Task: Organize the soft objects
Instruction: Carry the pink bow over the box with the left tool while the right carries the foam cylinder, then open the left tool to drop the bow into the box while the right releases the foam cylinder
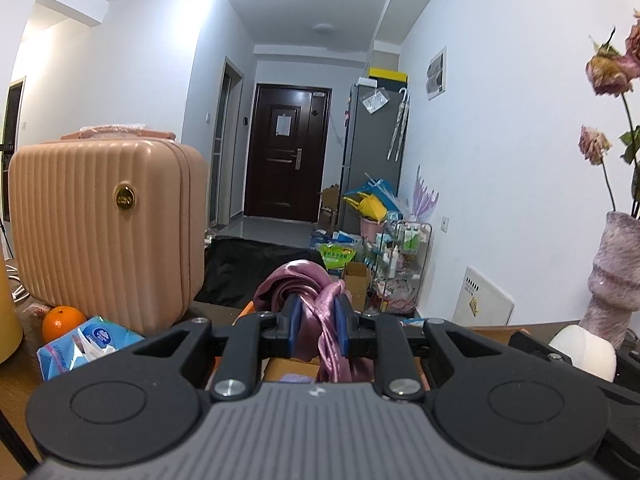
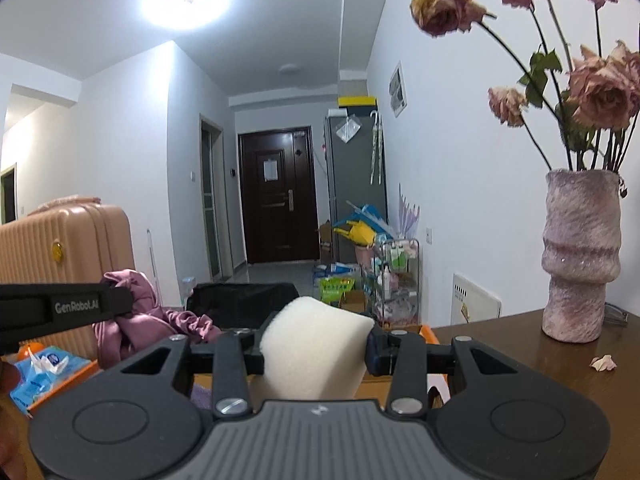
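Lower centre of the left wrist view: the left claw (image 1: 316,326) pinches a bunched pink satin cloth (image 1: 298,294) held above the counter (image 1: 16,376). Lower centre of the right wrist view: the right claw (image 2: 316,350) squeezes a white sponge (image 2: 314,350); a purple vase (image 2: 580,256) stands at right

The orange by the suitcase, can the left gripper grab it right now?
Probably not. The left gripper is already shut on the pink cloth, so its fingers are full. The orange sits low to its left, beside the tissue pack.
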The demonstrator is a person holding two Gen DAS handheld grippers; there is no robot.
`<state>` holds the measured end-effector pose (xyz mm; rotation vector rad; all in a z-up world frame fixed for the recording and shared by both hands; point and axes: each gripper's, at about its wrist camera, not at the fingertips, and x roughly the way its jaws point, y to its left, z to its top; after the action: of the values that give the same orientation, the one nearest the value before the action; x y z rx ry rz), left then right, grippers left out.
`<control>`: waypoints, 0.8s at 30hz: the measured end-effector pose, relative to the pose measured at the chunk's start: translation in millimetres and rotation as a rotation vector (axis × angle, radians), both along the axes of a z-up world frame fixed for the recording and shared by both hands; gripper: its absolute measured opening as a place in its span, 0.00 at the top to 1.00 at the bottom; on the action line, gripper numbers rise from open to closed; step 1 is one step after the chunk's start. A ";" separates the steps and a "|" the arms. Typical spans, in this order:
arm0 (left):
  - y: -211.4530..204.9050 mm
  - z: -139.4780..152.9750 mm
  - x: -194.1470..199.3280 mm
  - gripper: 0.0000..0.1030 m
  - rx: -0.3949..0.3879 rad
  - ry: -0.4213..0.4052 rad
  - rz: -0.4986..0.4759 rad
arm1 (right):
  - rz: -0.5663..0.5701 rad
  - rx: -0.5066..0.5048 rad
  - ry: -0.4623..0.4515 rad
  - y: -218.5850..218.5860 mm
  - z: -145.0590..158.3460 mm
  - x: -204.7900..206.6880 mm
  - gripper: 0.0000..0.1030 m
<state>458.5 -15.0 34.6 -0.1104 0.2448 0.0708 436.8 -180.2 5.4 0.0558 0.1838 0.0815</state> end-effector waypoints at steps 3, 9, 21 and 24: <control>0.9 -5.5 6.9 0.82 0.008 0.023 0.001 | 0.004 -0.002 0.030 -0.3 -3.1 5.8 0.62; -0.5 -15.0 12.6 0.82 0.023 0.050 -0.006 | 0.009 -0.017 0.089 1.3 -12.7 14.3 0.62; -8.4 -25.2 12.5 0.84 0.073 0.060 -0.040 | -0.001 -0.042 0.149 3.2 -28.6 20.0 0.61; -9.6 -25.0 10.4 0.83 0.068 0.055 -0.047 | 0.001 -0.044 0.146 3.4 -28.9 18.9 0.58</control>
<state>468.9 -24.6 9.6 -0.0346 0.2994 0.0353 455.7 -176.8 -23.5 0.0181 0.3311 0.0741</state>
